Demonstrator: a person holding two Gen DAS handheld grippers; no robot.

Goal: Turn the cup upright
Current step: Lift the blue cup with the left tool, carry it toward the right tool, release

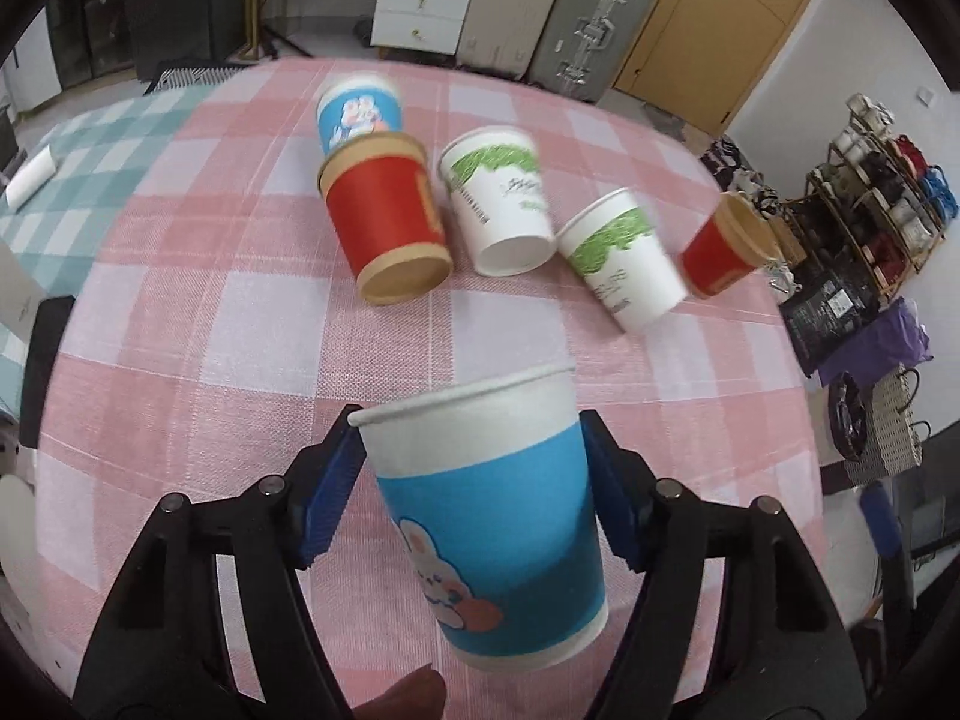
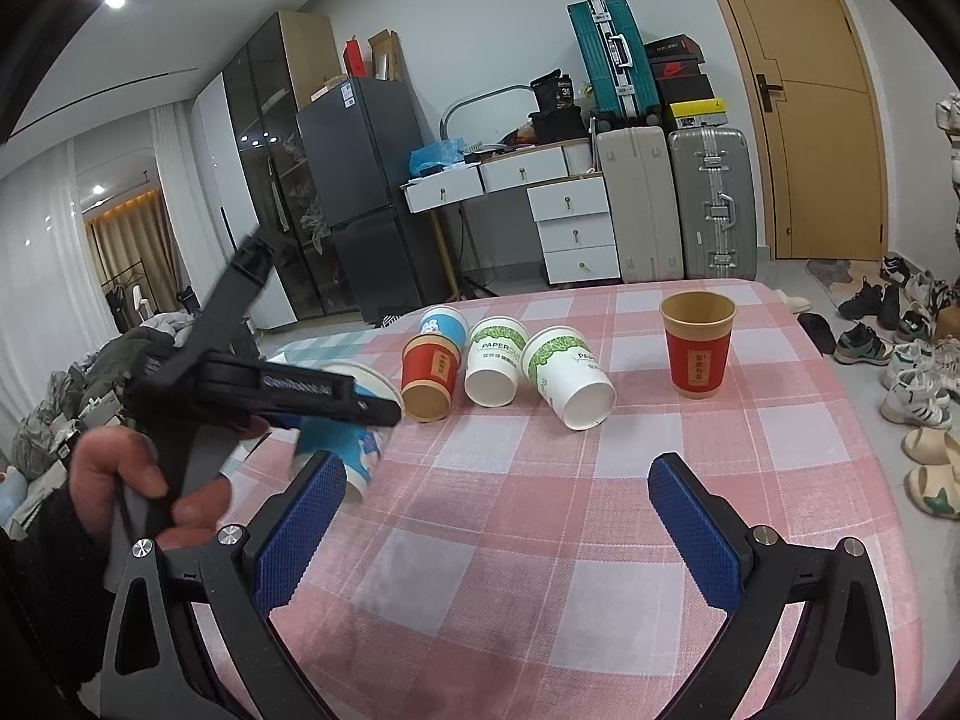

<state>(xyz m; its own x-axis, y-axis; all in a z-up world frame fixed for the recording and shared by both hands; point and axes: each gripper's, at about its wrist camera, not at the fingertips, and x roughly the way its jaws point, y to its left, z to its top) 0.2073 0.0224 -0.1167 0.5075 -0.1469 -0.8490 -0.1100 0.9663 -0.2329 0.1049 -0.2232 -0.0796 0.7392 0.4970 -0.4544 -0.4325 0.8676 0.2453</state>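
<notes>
My left gripper (image 1: 471, 468) is shut on a blue and white paper cup with a cartoon rabbit (image 1: 486, 516), held above the pink checked tablecloth (image 1: 240, 324), rim pointing away and slightly up. The right wrist view shows the same cup (image 2: 354, 438) tilted in the left gripper (image 2: 336, 402) at the table's left. My right gripper (image 2: 495, 498) is open and empty above the table's near side. Several cups lie on their sides: a blue one (image 1: 360, 111), a red one (image 1: 384, 222), and two white-green ones (image 1: 501, 198) (image 1: 621, 258).
A red cup (image 2: 698, 345) stands upright at the right of the table; it also shows in the left wrist view (image 1: 726, 246). Drawers (image 2: 576, 228), suitcases (image 2: 711, 204) and a fridge (image 2: 372, 192) stand behind the table. Shoes (image 2: 912, 384) lie on the floor at right.
</notes>
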